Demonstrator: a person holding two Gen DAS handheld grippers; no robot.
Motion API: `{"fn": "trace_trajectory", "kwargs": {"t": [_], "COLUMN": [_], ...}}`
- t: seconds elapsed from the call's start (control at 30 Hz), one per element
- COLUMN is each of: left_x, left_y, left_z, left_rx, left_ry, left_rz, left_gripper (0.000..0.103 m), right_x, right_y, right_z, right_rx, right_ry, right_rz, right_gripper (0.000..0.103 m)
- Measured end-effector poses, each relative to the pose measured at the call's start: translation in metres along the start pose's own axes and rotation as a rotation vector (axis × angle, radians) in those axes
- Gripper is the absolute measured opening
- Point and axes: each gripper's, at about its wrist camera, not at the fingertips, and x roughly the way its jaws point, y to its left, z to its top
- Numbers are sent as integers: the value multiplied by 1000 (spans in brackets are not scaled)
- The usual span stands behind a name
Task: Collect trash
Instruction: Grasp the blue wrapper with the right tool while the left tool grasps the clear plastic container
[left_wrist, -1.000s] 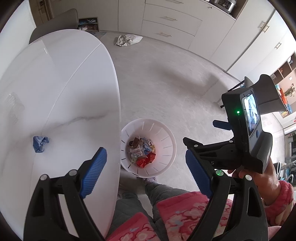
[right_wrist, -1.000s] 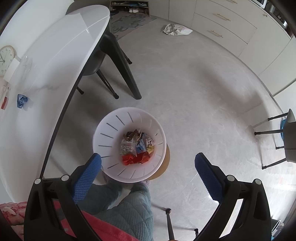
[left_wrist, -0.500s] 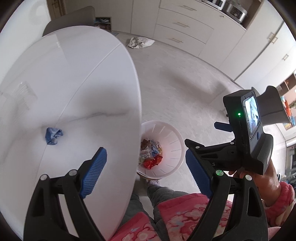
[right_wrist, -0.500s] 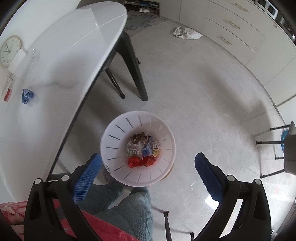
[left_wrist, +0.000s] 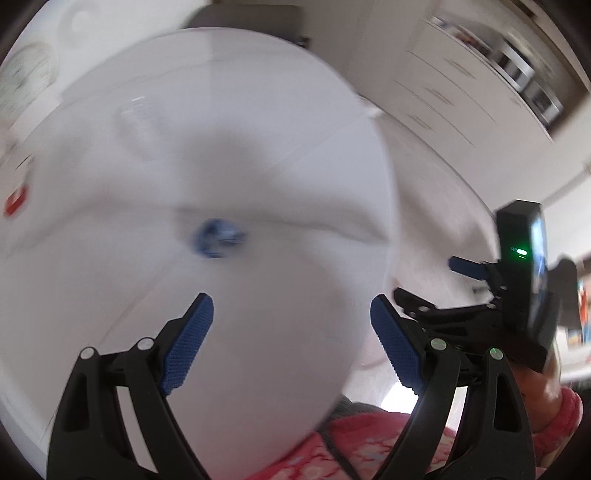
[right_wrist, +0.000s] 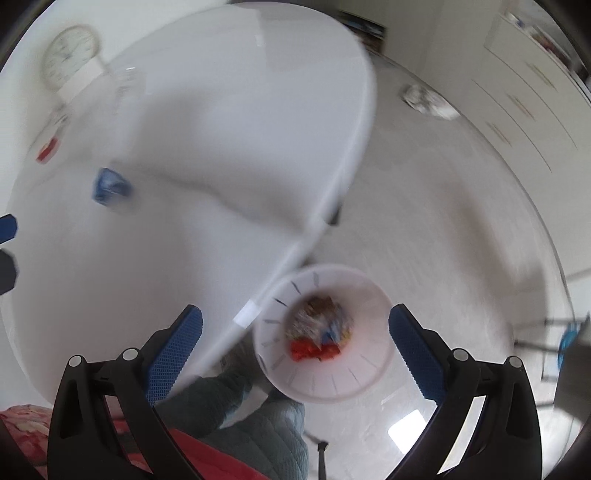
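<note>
A crumpled blue wrapper (left_wrist: 216, 238) lies on the white oval table (left_wrist: 258, 155), ahead of my open, empty left gripper (left_wrist: 291, 332). It also shows in the right wrist view (right_wrist: 109, 186). My right gripper (right_wrist: 295, 343) is open and empty above the white slotted trash bin (right_wrist: 354, 384), which stands on the floor beside the table edge and holds several wrappers (right_wrist: 317, 334). The right gripper also shows in the left wrist view (left_wrist: 517, 306). Both views are blurred.
A small red item (right_wrist: 46, 151), a clock (right_wrist: 68, 55) and a clear glass (left_wrist: 138, 122) sit at the table's far left. A crumpled bag (right_wrist: 428, 101) lies on the floor near white cabinets (right_wrist: 524, 92). The person's legs (right_wrist: 266, 424) are below the bin.
Both grippers have swung left toward the table. The blue wrapper now sits near the middle of the left view and the bin has left that view. Both stay open.
</note>
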Motion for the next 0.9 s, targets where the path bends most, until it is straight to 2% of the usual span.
{"fn": "trace_trajectory", "kwargs": {"t": [0.13, 0.33, 0.5, 0.6, 0.67, 0.83, 0.9], "left_x": [-8, -15, -12, -11, -9, -6, -5], "left_y": [49, 116, 153, 165, 168, 176, 176], "left_z": [1, 0, -4, -2, -2, -1, -1], "left_rx": [-103, -243, -302, -321, -328, -349, -355], "left_ry": [-26, -28, -17, -11, -10, -10, -9], "left_rz": [80, 124, 134, 132, 132, 123, 120], "left_gripper": [83, 83, 83, 83, 83, 83, 83], "right_x": [4, 26, 42, 52, 58, 69, 69], "right_y": [55, 126, 165, 177, 181, 181, 180], "right_z": [36, 77, 97, 98, 96, 94, 93], "right_rx": [-105, -230, -304, -329, -343, -362, -361], "right_ry": [-33, -39, -46, -31, -13, 44, 48], "right_rz": [73, 128, 126, 104, 93, 81, 78], "right_gripper": [100, 100, 100, 99, 87, 49, 44]}}
